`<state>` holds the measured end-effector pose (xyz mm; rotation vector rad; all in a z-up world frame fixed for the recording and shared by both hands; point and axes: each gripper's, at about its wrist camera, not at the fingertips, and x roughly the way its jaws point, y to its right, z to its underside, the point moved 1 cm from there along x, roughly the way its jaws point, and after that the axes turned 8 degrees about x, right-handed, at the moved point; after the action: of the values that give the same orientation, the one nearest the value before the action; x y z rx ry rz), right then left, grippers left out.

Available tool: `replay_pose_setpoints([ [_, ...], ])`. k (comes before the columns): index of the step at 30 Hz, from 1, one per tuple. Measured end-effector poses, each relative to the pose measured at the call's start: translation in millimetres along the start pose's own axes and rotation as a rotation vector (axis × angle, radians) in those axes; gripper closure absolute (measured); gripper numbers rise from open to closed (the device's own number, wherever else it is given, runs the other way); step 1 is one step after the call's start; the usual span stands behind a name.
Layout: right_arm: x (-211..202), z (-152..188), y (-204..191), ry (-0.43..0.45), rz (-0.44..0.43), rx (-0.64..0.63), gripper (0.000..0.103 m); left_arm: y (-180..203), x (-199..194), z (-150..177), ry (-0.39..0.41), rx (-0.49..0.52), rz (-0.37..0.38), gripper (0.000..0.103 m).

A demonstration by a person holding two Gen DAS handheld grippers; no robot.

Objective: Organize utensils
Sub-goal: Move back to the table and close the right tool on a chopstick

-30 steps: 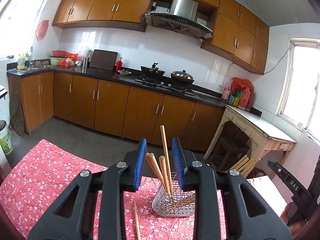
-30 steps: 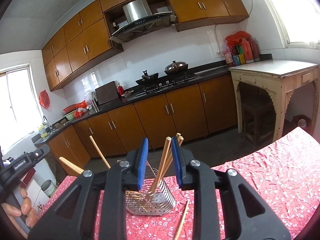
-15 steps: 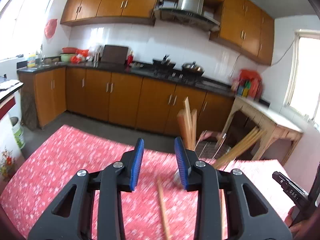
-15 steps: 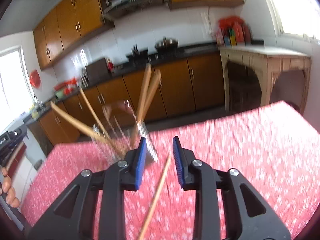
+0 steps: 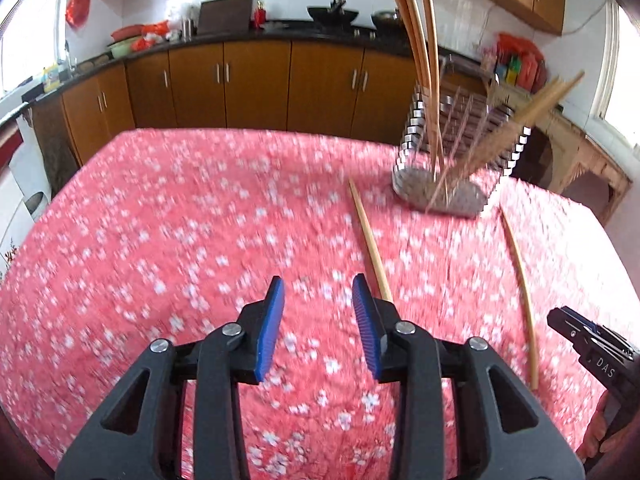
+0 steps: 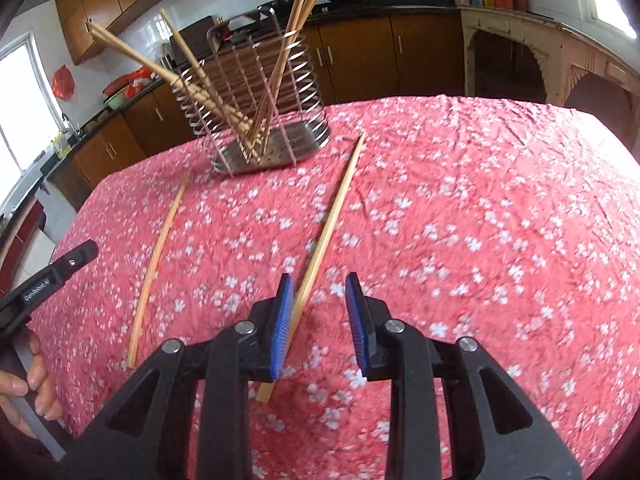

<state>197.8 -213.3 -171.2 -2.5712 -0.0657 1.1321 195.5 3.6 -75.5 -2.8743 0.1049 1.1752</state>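
A wire utensil holder (image 5: pixel 452 160) (image 6: pixel 260 120) with several wooden chopsticks in it stands on the red flowered tablecloth (image 5: pixel 180 220) (image 6: pixel 480 220). Two loose chopsticks lie flat on the cloth. One chopstick (image 5: pixel 370 242) runs toward my left gripper (image 5: pixel 318 308), ending by its right finger; this one also lies at the left side of the table in the right wrist view (image 6: pixel 160 244). The other chopstick (image 5: pixel 520 292) (image 6: pixel 328 224) passes between the fingers of my right gripper (image 6: pixel 318 300), close to the left pad. Both grippers are open and low over the cloth.
Brown kitchen cabinets (image 5: pixel 248 76) and a dark counter run behind the table. A pale side table (image 6: pixel 540 48) stands at the right. The other gripper's tip shows at each view's edge (image 5: pixel 592 344) (image 6: pixel 52 276).
Both grippers have dropped from level with the holder down to the tablecloth and tilted downward. The loose chopsticks now lie close in front of the fingers.
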Motion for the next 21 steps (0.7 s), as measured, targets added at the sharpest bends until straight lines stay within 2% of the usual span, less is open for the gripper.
replay_pose_setpoints([
  [3, 4, 6, -5, -0.011, 0.015, -0.016, 0.071, 1, 5, 6, -0.017, 0.005, 0.004, 0.064],
  [10, 16, 13, -22, -0.026, 0.087, -0.101, 0.072, 5, 8, 8, -0.027, 0.001, 0.011, 0.063],
  [14, 17, 9, -19, -0.026, 0.125, -0.097, 0.093, 8, 12, 8, -0.036, 0.008, 0.021, 0.063],
  [18, 16, -5, 4, -0.037, 0.127, -0.029, 0.096, 19, 16, 8, -0.049, 0.020, 0.048, 0.063],
  [21, 15, -18, 33, -0.021, 0.179, 0.062, 0.096, 29, 19, 8, -0.057, 0.032, 0.074, 0.063],
])
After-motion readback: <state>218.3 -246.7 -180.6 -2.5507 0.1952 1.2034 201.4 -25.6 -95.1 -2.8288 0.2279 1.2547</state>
